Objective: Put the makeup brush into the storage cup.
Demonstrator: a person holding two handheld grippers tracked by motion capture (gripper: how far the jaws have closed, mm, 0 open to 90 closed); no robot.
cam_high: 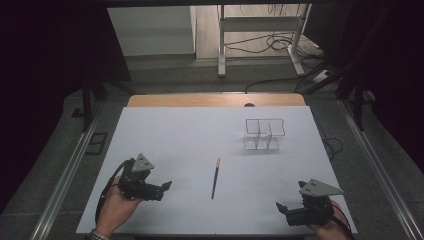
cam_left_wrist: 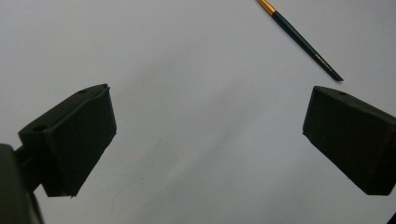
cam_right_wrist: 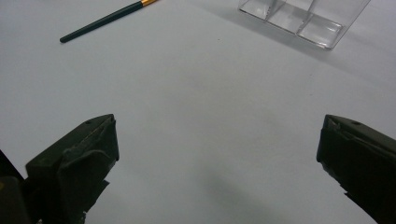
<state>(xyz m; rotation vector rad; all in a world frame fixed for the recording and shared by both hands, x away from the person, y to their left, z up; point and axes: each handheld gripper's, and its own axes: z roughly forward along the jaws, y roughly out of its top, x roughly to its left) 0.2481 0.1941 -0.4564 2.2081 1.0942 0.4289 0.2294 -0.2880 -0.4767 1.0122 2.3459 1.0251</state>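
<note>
A thin dark paintbrush [cam_high: 215, 178] with a gold ferrule lies on the white table sheet [cam_high: 190, 140], near the middle front. A clear plastic divided organiser [cam_high: 263, 134] stands upright behind it to the right. My left gripper [cam_high: 166, 186] rests at the front left, open and empty, its jaws pointing right toward the brush [cam_left_wrist: 304, 43]. At the front right my right gripper [cam_high: 280, 207] is open and empty too, jaws pointing left. In the right gripper view the brush [cam_right_wrist: 108, 19] lies far left and the organiser [cam_right_wrist: 303, 16] far right.
The white sheet covers a wooden table whose bare far edge [cam_high: 215, 99] shows. Beyond it are a metal stand [cam_high: 260, 30] and cables [cam_high: 280, 45] on the floor. Metal rails [cam_high: 65, 175] run along both sides of the table.
</note>
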